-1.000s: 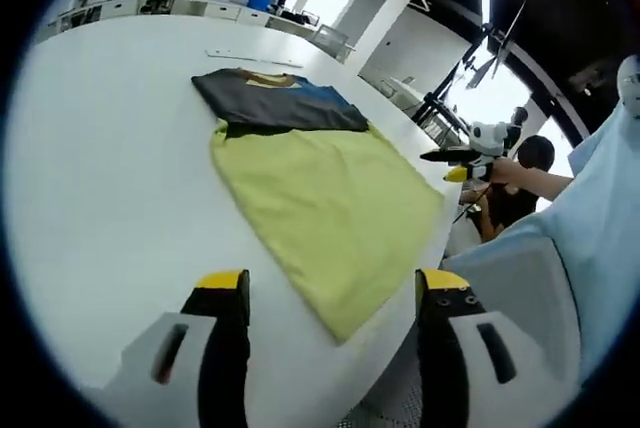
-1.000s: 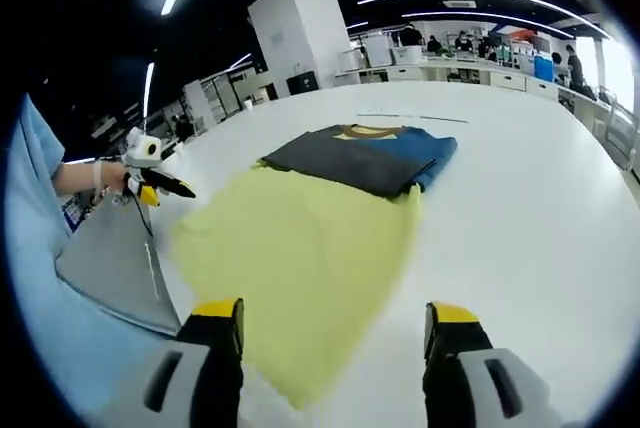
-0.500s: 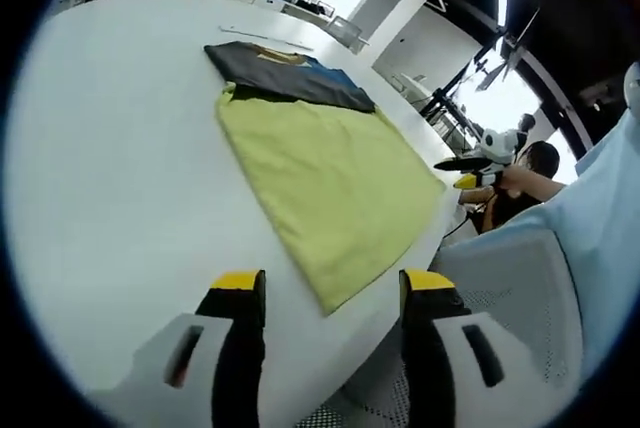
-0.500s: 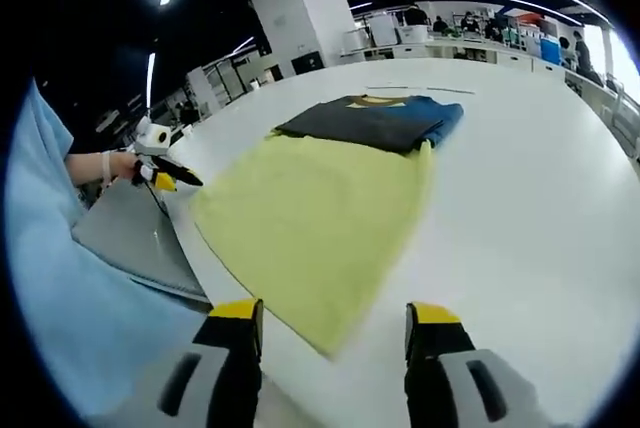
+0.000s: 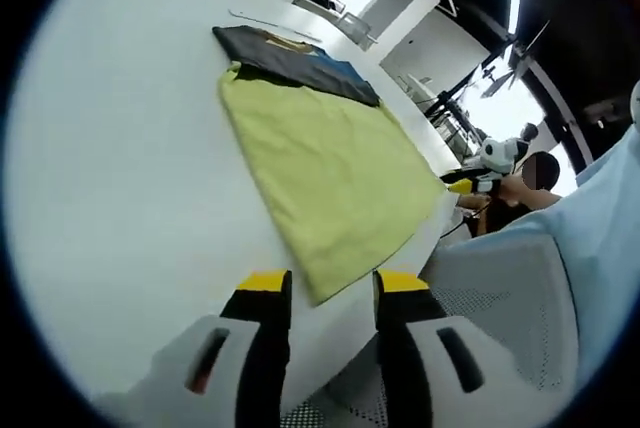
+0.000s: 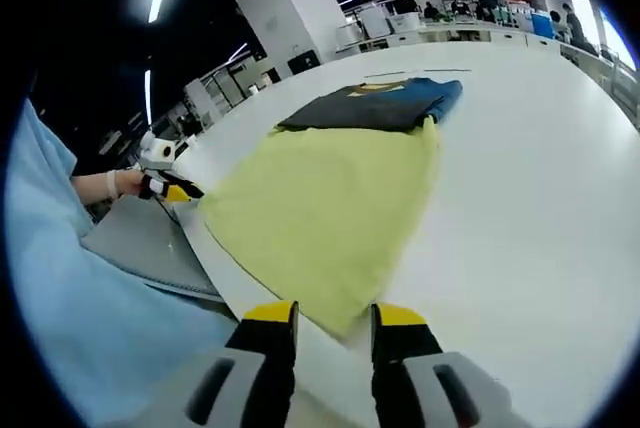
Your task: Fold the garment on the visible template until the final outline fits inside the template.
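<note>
A yellow-green garment (image 5: 325,158) lies flat on the white table (image 5: 120,148), its hem along the table's near edge. My left gripper (image 5: 325,288) is open with narrowed jaws on either side of one hem corner. In the right gripper view the same garment (image 6: 330,198) points its other hem corner between the narrowed jaws of my open right gripper (image 6: 335,313). Each gripper also appears in the other's view, held in a hand at the table edge: the right gripper (image 5: 470,183) and the left gripper (image 6: 175,188).
A dark grey and blue folded garment (image 5: 295,60) (image 6: 375,106) lies against the yellow one's far end. A thin strip (image 5: 270,23) lies on the table beyond it. A grey mesh chair (image 5: 500,288) and a light-blue sleeve (image 6: 60,288) sit at the table's near edge.
Both grippers have come down and forward to the garment's near corners, and their jaws have narrowed. The garments lie as before.
</note>
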`<state>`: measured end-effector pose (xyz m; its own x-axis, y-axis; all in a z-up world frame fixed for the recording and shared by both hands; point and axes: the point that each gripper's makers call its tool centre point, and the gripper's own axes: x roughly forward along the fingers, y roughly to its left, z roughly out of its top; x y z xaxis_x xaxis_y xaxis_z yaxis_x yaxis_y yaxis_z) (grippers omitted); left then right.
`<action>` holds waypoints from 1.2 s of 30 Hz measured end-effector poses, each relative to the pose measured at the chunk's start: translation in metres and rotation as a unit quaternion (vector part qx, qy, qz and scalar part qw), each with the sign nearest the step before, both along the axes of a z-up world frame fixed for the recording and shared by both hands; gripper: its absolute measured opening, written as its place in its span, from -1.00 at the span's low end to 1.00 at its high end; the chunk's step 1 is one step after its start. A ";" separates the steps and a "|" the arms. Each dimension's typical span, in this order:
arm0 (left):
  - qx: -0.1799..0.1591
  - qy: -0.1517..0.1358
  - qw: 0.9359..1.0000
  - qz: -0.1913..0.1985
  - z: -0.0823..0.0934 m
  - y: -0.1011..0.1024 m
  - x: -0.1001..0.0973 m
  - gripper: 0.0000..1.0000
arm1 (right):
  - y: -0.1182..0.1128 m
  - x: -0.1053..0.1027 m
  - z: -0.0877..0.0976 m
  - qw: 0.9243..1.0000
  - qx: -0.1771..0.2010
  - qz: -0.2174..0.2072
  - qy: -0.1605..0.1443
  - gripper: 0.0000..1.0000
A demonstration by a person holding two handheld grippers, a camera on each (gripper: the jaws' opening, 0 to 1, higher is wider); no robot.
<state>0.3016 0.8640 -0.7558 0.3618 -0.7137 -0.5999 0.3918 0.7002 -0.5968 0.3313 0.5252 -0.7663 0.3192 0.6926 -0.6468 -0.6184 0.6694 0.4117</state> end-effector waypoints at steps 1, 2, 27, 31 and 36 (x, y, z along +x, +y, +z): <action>-0.007 0.003 1.000 0.005 0.000 -0.001 0.000 -0.46 | 0.001 0.000 0.000 1.000 0.002 -0.001 0.001 -0.57; -0.008 0.001 1.000 0.009 0.000 0.000 0.001 -0.48 | 0.000 0.001 -0.001 1.000 0.003 -0.007 0.002 -0.62; -0.093 0.064 0.990 0.081 0.032 -0.001 -0.001 -1.00 | 0.002 0.011 0.058 0.990 0.107 -0.081 0.044 -1.00; -0.104 0.078 0.988 0.084 0.039 0.000 -0.008 -1.00 | 0.001 -0.004 0.065 0.987 0.120 -0.094 0.053 -1.00; -0.110 0.085 0.987 0.081 0.046 -0.001 -0.018 -1.00 | -0.002 -0.019 0.072 0.982 0.139 -0.110 0.070 -1.00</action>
